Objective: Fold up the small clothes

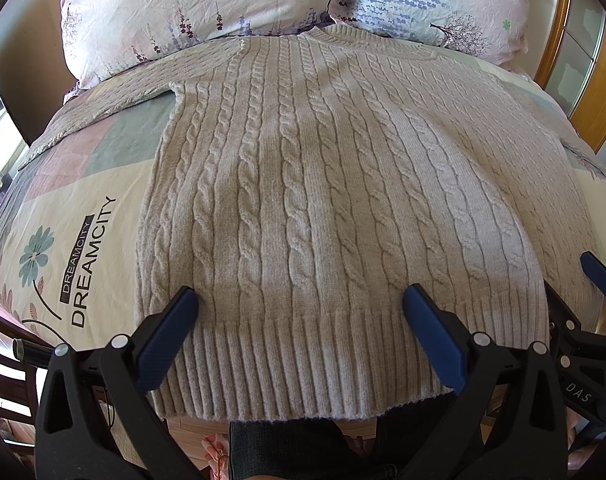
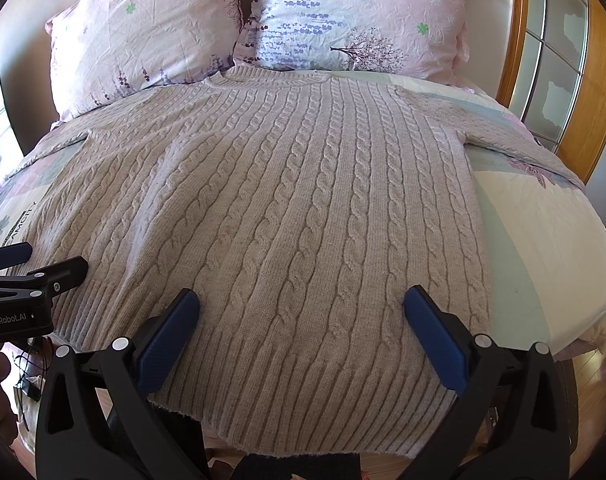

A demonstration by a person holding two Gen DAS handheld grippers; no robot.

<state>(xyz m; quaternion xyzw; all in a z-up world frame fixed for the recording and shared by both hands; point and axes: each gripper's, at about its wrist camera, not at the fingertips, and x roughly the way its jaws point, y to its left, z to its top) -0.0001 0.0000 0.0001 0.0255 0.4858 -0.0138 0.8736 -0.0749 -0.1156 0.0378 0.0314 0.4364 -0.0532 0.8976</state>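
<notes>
A beige cable-knit sweater [image 1: 323, 184] lies flat and spread out on the bed, neck toward the pillows, ribbed hem at the near edge; it also shows in the right wrist view [image 2: 287, 208]. Its left sleeve [image 1: 115, 108] stretches out to the left, its right sleeve [image 2: 515, 136] to the right. My left gripper [image 1: 301, 300] is open, its blue pads just above the hem's left part. My right gripper [image 2: 301, 300] is open above the hem's right part; it also shows in the left wrist view [image 1: 599, 276] at the far right.
The bed sheet [image 1: 75, 220] carries a flower print and the word DREAMCITY. Two floral pillows [image 2: 151, 24] [image 2: 355, 12] lean at the head. A wooden-framed glass door [image 2: 555, 60] stands at the right. The bed's near edge drops to the floor just below the hem.
</notes>
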